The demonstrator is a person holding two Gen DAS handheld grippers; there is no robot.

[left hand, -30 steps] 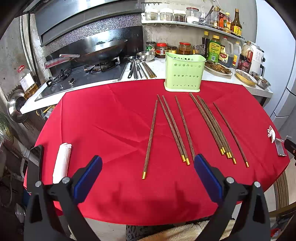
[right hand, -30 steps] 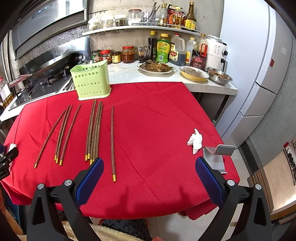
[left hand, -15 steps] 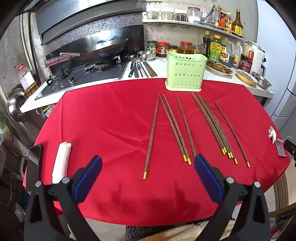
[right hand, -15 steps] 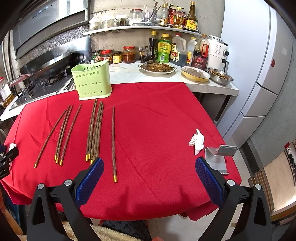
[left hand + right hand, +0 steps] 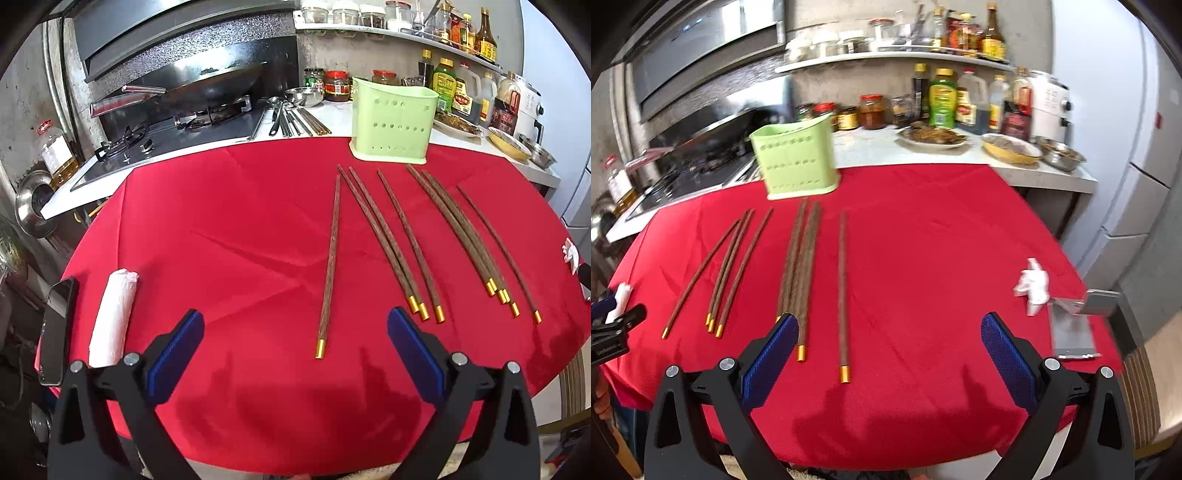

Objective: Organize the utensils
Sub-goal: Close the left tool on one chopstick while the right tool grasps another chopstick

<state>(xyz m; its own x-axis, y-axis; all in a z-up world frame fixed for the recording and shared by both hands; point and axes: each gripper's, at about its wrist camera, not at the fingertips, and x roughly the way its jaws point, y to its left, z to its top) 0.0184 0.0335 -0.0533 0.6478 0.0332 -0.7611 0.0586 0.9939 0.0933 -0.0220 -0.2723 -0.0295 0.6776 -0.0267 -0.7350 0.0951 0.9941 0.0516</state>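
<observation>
A pale green perforated plastic utensil holder [image 5: 391,123] stands upright at the far edge of the round table covered in red cloth [image 5: 229,229], just in front of the white countertop; its interior is not visible from either view, so its contents cannot be determined. Eight dark brown wooden chopsticks with gold-capped ends [image 5: 413,240] lie flat on the cloth between the holder and the near table edge, gold caps toward the cameras. In the left wrist view they are arranged, left to right, as one single stick [image 5: 330,266], a touching pair, another single, a tight cluster of three and a last single stick [image 5: 496,247] nearest the right edge. On the countertop behind, a shallow white plate [image 5: 932,137] holds brown food, a yellow-rimmed dish [image 5: 1010,148] holds greyish food, and a small steel bowl [image 5: 1062,154] holds dark contents. A rolled white cloth [image 5: 112,319] and a black phone [image 5: 55,325] lie near the left table edge. The left gripper [image 5: 295,334] is spread wide, its blue pads [image 5: 177,349] apart above the near cloth, holding and touching nothing. The right gripper [image 5: 886,338] is likewise spread wide and empty; its left pad overlaps the cluster's gold ends in view, though contact cannot be determined.
</observation>
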